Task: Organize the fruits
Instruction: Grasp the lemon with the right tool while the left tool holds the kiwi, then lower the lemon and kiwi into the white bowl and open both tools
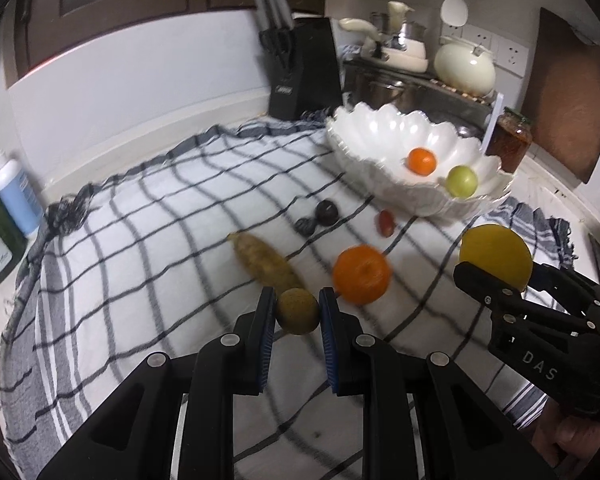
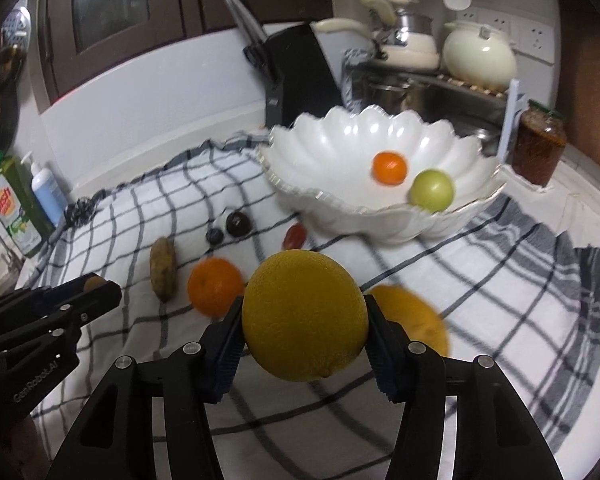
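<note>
Black jaws of the left gripper (image 1: 298, 312) pinch a small brownish fruit (image 1: 298, 311); the right gripper (image 2: 304, 322) clamps a yellow citrus (image 2: 305, 316). Beyond, an orange (image 1: 362, 274) lies on the checked cloth (image 1: 140, 240), then the white bowl (image 1: 364, 128) (two fruits inside).

two grippers (image 1: 298, 312) (image 2: 304, 336), one bowl (image 2: 320, 148), about ten fruits, two bottles (image 2: 14, 208)

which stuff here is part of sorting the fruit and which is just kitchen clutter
Part of the job:
- scalloped white bowl with small orange fruit and green round fruit
- large yellow citrus in right gripper
- small brown-green fruit in left gripper
- loose orange on checked cloth

Just lying about:
- black knife block
- cream kettle
- red-filled glass jar
- green dish soap bottle
</note>
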The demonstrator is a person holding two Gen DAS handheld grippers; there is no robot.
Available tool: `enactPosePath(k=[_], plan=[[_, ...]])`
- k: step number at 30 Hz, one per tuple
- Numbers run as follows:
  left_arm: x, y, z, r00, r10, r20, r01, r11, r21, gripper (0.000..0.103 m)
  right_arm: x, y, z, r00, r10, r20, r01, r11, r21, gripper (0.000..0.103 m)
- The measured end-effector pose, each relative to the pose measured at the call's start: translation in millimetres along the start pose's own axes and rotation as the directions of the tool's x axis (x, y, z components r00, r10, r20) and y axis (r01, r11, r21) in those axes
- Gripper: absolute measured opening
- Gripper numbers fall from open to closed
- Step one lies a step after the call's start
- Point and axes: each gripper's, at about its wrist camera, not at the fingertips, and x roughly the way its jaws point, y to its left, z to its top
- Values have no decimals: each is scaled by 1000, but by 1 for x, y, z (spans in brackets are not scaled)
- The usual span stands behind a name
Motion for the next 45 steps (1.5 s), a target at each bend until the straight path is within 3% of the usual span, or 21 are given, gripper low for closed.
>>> enactPosePath(k=[13,23,32,40,43,45], plan=[[13,-49,80,992,-90,88,83,993,85,22,-11,-54,56,997,-58,59,54,997,58,56],[62,-71,128,987,-155,48,148,982,119,22,12,-74,88,997,-69,37,67,996,66,56],[107,-84,144,982,-187,-16,187,971,146,22,44,-79,94,998,-62,-24,63,995,72,56],[123,-88,143,981,-189,-53,195,969,155,23,56,-82,92,996,-56,-64,61,996,64,56],[126,-87,142,980,-186,-67,194,969,151,27,59,-83,91,996,-55,-77,59,996,62,56],[125,-87,141,982,-174,-68,183,971,156,35,60,-83,90,995,-60,-80,65,996,59,57]])
